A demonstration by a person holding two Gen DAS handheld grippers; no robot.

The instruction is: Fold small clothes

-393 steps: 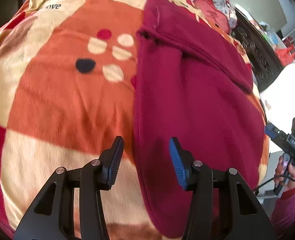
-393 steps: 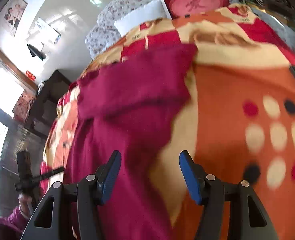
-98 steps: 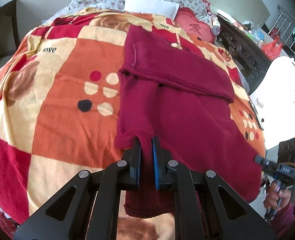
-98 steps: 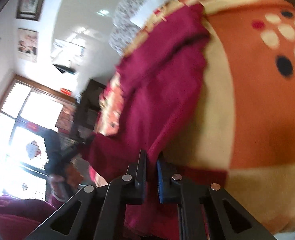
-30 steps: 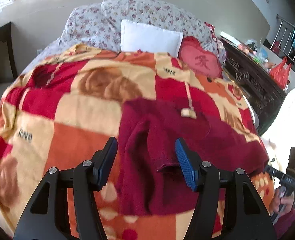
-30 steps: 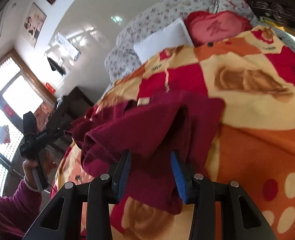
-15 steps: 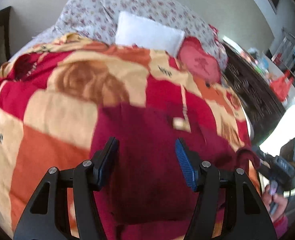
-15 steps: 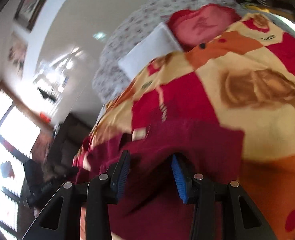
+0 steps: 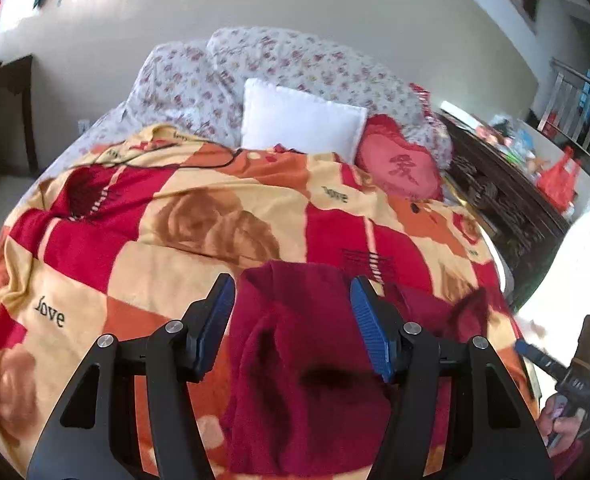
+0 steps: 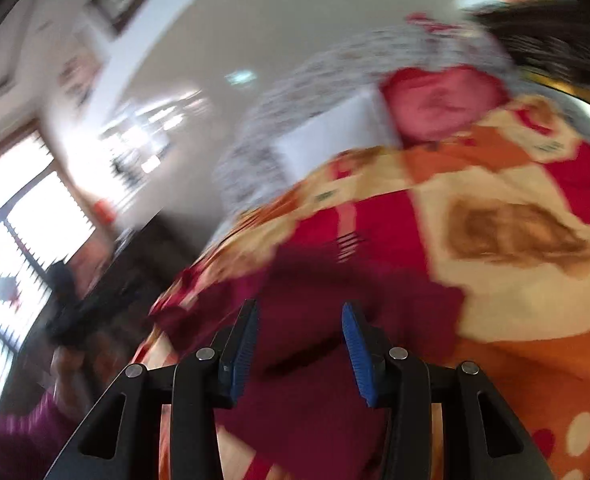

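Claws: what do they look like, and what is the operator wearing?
Both alike: left claw and right claw have black skeletal frames with triangular cutouts, silver pivot bolts and blue ribbed pads. No cable shows. The right wrist view, blurred, shows a magenta sleeve.

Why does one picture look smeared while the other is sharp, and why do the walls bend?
Right wrist view: motion blur smears the dark red garment and blanket; the window at left is blown out white. Left wrist view: mostly sharp, the white pillow crisp, with glare at the right edge. Both are fisheye views, so straight walls curve.
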